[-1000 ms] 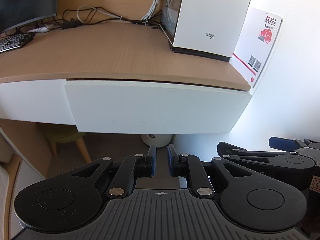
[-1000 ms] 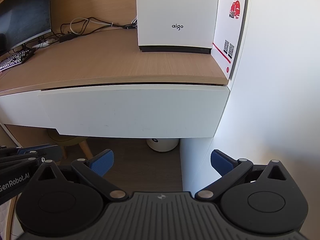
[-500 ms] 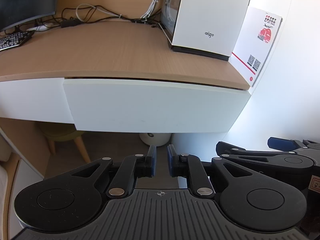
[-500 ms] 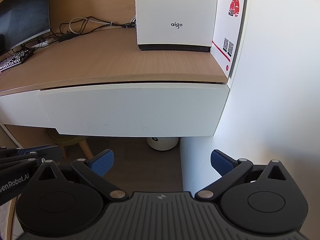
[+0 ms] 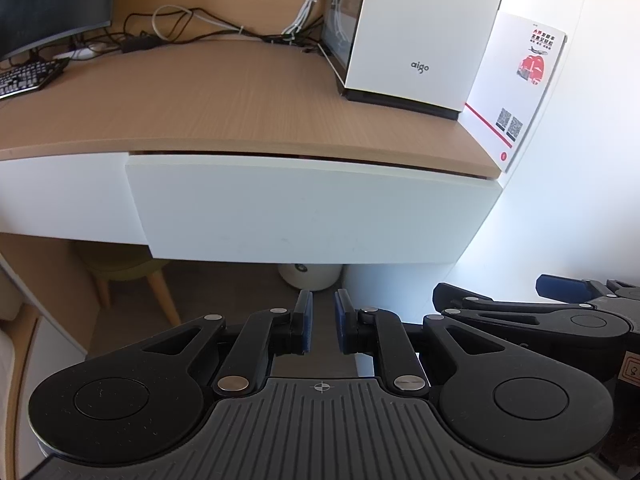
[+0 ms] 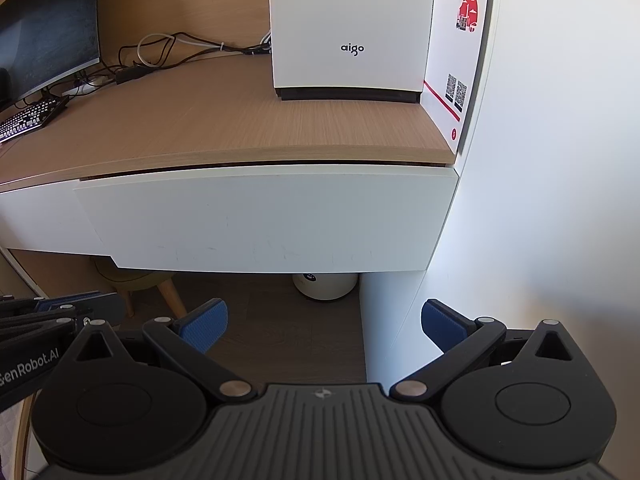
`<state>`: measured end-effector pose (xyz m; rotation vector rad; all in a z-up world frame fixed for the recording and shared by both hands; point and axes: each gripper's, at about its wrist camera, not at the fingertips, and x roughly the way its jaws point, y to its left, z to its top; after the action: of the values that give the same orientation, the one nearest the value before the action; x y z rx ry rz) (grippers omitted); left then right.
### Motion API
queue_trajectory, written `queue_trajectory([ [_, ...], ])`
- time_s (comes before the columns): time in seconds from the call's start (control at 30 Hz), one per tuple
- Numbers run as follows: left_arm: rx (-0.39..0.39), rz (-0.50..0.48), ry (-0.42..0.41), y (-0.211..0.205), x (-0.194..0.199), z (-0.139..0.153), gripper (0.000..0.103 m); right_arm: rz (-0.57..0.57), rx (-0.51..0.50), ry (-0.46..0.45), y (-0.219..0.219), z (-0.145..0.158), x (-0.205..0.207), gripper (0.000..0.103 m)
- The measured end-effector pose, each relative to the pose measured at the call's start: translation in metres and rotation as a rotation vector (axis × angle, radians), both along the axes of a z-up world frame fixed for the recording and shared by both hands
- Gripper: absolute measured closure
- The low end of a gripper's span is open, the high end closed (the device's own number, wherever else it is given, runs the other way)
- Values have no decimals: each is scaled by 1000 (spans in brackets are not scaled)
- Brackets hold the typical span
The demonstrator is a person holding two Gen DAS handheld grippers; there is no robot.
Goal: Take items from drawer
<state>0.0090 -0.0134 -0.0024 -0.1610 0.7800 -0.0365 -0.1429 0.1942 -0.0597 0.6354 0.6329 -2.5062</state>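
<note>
Under the desk edge we've got the white drawer [image 6: 264, 220], shut w/ just a thin gap up top. Our left gripper [image 5: 321, 326] sits low in front of it, jaws nearly clenched on nothing. Our right gripper [image 6: 324, 326] is spread wide, also holding nothing. On the desk [image 6: 224, 124]: white box [image 6: 348, 28], leaflet [image 6: 460, 52] beside it, keyboard [image 6: 30, 118] far left.

A wooden bench [image 6: 248, 120] is set against a bright white wall [image 6: 560, 160]. Dark wood floor [image 6: 280, 320] is seen beneath it, where a wooden-legged stool [image 5: 132, 268] is tucked.
</note>
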Motion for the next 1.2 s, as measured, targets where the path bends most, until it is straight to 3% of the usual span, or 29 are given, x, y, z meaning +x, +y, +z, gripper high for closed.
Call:
queue_trajectory([
  [0.83,-8,1,37,14,-9,-3,88,-63,2,-18,-4,1,7,0],
  [0.97,-91,-13,46,27,-8,-3,87,-70,9,-13,-9,3,12,0],
  [1.13,-290,-104,4,53,-8,-4,87,-75,3,17,-13,13,17,0],
  [1.2,-331,-112,3,62,-6,-3,87,-84,2,31,-16,16,18,0],
])
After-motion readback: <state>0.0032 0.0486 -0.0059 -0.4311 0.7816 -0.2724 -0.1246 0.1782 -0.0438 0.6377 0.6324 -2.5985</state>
